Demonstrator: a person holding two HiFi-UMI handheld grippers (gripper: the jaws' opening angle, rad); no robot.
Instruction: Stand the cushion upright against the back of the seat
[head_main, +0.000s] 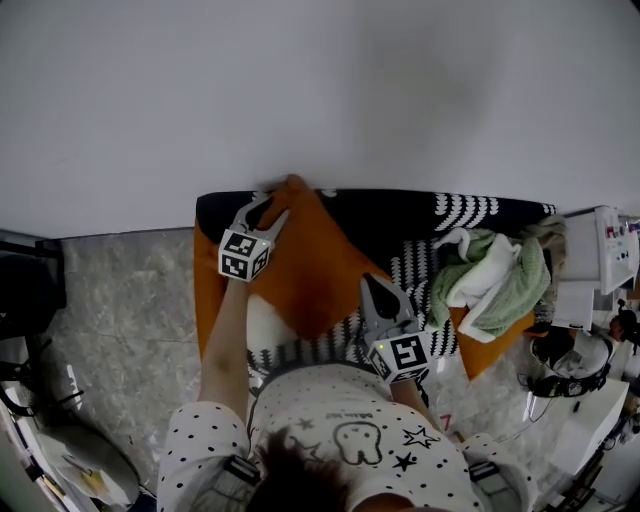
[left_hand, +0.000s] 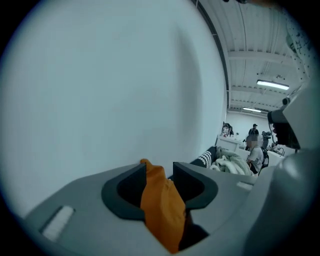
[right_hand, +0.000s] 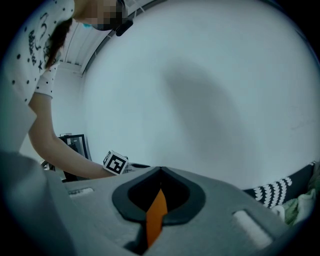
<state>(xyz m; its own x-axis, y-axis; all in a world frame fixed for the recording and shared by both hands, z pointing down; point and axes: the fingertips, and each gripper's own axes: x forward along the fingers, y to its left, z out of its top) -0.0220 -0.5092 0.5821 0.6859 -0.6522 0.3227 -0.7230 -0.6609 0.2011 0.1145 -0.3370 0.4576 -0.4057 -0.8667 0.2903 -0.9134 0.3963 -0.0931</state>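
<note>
Grey jaws of the right gripper (right_hand: 159, 171) are pinching shut on a thin fold of the soft orange fabric cushion (head_main: 310, 260). The left gripper (left_hand: 160, 167) is standing with its jaws well apart around the cushion's upper corner, the cloth lying loose between them and not being pressed. All the holding is therefore resting on one small pinch of cover, so by my judgement the cushion is risking a slump forward onto the black seat with the white woven pattern (head_main: 400, 215), or a slide down from the seat's back, should that fold be slipping out before the lower edge is bedding in. It is also standing on a point, diamond-wise, and may be toppling sideways once freed. The cushion is looking limp and creased, rising toward the left end of the seat with its top corner reaching the seat's back edge below the pale wall (head_main: 300, 90). A green and white towel heap (head_main: 490, 275) is lying at the seat's right end.
</note>
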